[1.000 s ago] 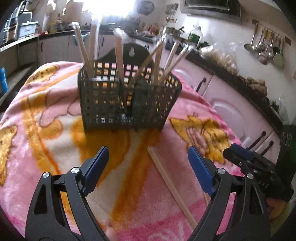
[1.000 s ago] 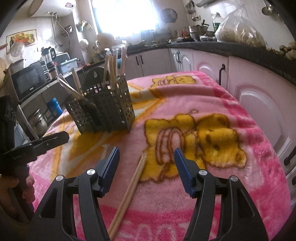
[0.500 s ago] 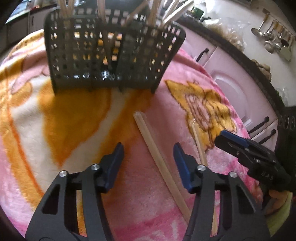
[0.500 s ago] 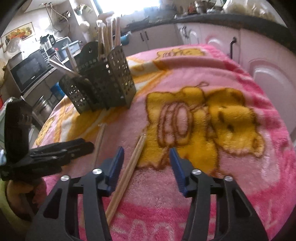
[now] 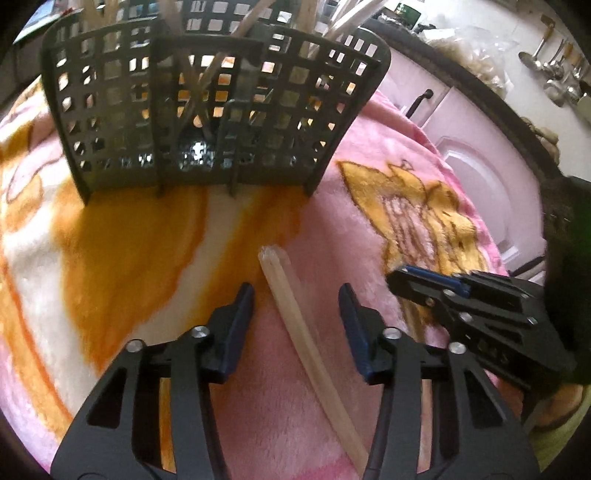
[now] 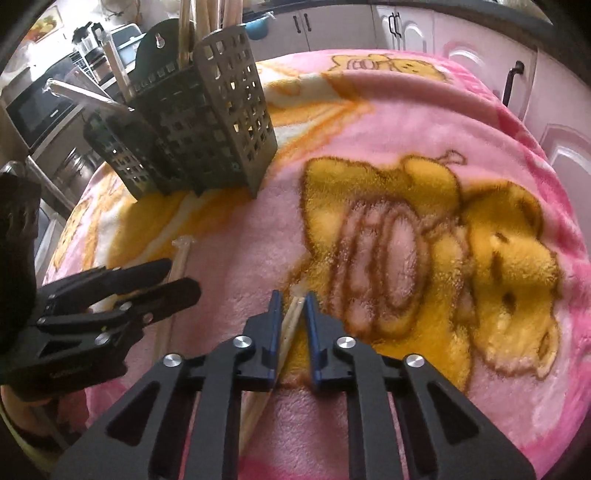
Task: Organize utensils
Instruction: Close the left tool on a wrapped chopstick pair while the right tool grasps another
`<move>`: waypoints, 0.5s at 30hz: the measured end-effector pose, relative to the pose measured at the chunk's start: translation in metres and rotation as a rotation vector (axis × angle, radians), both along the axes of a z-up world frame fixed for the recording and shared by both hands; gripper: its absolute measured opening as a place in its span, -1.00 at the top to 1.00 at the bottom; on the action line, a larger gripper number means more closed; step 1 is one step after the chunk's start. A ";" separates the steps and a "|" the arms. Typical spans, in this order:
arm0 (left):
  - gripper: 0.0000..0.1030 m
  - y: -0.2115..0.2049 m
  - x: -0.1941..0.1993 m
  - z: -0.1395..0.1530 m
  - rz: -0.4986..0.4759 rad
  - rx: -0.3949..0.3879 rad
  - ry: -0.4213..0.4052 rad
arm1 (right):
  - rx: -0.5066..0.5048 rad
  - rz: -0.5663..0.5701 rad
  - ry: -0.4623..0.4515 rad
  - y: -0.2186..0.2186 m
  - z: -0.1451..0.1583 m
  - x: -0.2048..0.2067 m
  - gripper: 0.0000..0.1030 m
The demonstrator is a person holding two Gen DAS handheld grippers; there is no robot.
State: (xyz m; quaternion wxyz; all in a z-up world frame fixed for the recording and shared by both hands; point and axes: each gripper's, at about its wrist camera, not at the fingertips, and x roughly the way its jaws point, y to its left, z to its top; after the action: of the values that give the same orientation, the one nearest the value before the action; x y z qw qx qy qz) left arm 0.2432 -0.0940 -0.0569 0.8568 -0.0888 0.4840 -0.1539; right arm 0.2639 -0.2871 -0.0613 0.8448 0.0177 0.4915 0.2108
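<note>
A wrapped chopstick pair (image 6: 291, 317) lies on the pink blanket (image 6: 369, 147), between my right gripper (image 6: 291, 306) fingers, nearly closed around it. My left gripper (image 5: 295, 306) is half open over another pair (image 5: 295, 321). The gray basket (image 5: 207, 107) stands farther back.

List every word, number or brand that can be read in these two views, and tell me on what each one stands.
Nothing can be read with certainty.
Raised letters on the side of the right gripper: blurred, not readable.
Raised letters on the side of the left gripper: blurred, not readable.
Brand mark on the microwave: too small to read.
Green label on the bottle: too small to read.
</note>
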 end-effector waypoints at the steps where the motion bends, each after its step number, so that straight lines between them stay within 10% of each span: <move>1: 0.43 -0.002 0.002 0.000 0.000 0.011 -0.005 | 0.010 -0.004 -0.003 -0.002 0.000 -0.001 0.83; 15: 0.98 0.013 -0.005 0.021 0.016 -0.072 -0.128 | 0.179 -0.070 -0.166 -0.038 0.040 -0.027 0.87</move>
State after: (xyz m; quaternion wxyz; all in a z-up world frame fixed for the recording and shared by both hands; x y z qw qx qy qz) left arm 0.2382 -0.0808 -0.0362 0.8834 -0.1136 0.4217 -0.1696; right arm 0.2367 -0.3247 -0.0212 0.8846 0.0927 0.3980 0.2247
